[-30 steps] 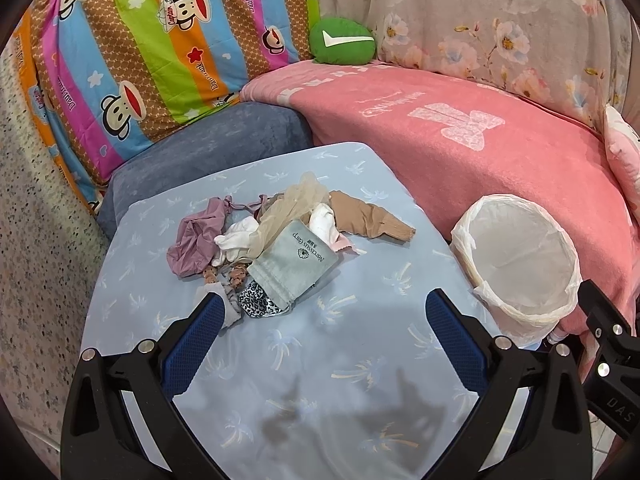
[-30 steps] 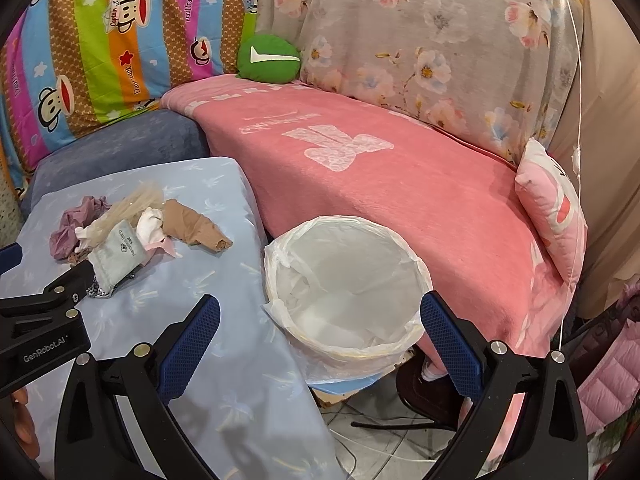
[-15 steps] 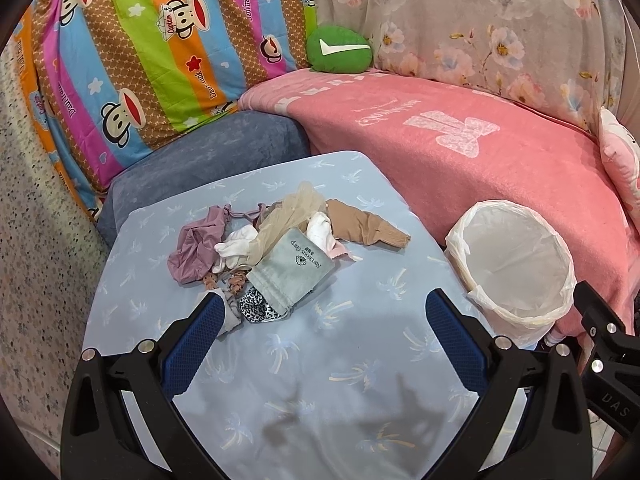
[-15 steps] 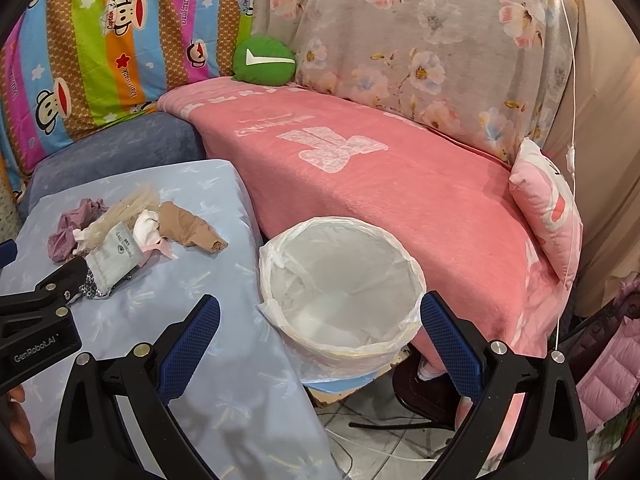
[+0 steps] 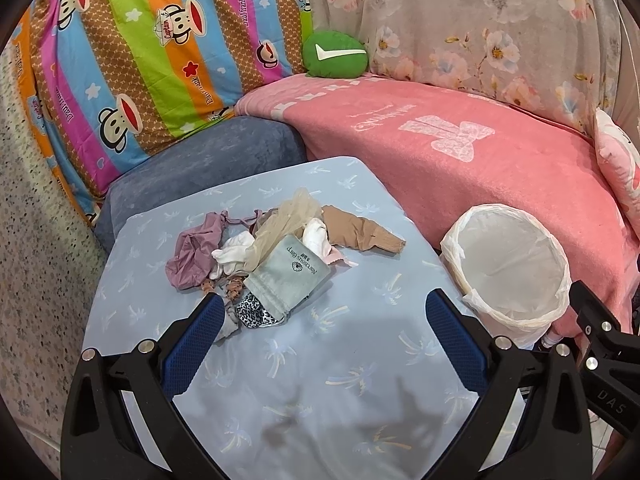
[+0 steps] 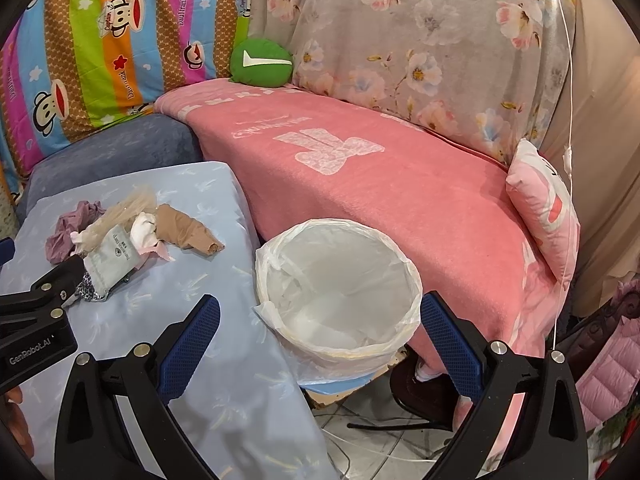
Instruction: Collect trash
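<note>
A heap of cloth scraps [image 5: 256,256] lies on the light blue table [image 5: 320,380]: a mauve rag, white socks, a tan stocking [image 5: 360,232] and a grey-green pouch [image 5: 290,276]. The heap also shows in the right wrist view [image 6: 120,240]. A round bin lined with a white bag [image 5: 512,268] stands off the table's right edge, below my right gripper [image 6: 320,344]. My left gripper [image 5: 326,336] is open and empty, above the table just short of the heap. My right gripper is open and empty over the bin [image 6: 340,292].
A pink blanket [image 5: 460,152] covers the sofa behind the table and bin. A grey-blue cushion [image 5: 200,164], a striped cartoon sheet [image 5: 140,48] and a green cushion [image 5: 334,56] lie at the back. A pink pillow [image 6: 548,216] sits at the right. Cables lie on the tiled floor [image 6: 380,432].
Both grippers have drawn back and risen slightly, so the heap and bin sit a little farther off. Nothing has been picked up; both stay open.
</note>
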Tool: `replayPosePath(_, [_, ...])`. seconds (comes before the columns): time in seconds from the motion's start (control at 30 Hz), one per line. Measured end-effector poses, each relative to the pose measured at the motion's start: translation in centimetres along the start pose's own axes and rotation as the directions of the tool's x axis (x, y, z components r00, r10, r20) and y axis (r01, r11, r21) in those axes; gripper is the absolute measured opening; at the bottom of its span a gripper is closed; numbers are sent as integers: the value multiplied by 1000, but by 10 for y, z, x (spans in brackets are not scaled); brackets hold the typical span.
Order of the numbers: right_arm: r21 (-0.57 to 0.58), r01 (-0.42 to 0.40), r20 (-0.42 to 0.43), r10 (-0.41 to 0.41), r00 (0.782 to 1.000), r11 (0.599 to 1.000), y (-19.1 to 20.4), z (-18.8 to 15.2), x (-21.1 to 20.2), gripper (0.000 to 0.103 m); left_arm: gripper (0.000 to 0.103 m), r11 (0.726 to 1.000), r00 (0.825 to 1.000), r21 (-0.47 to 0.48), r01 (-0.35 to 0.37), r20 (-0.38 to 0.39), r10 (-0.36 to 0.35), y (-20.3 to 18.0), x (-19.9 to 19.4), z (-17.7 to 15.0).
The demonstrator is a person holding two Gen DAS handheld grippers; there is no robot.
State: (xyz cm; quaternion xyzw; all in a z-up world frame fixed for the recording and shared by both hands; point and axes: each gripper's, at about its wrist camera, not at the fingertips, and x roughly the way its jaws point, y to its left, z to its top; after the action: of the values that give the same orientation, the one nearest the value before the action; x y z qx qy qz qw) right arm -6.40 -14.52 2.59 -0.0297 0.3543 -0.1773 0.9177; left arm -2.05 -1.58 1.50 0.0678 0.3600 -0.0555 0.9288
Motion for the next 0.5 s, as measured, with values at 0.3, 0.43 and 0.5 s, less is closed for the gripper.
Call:
replayPosePath(0.3, [1, 6, 0, -6, 1000, 1000, 0, 0, 1, 97, 96, 1000, 1000, 11, 17, 6, -17, 0, -1, 0])
replayPosePath(0.43, [5, 12, 2, -12, 1000, 1000, -1, 0, 0, 97, 96, 1000, 1000, 12, 19, 1, -19, 0, -1, 0])
replayPosePath(0.5, [10, 15, 5, -15, 1000, 1000, -2, 0, 0, 97, 96, 1000, 1000, 14, 21, -1, -21, 1, 0, 0])
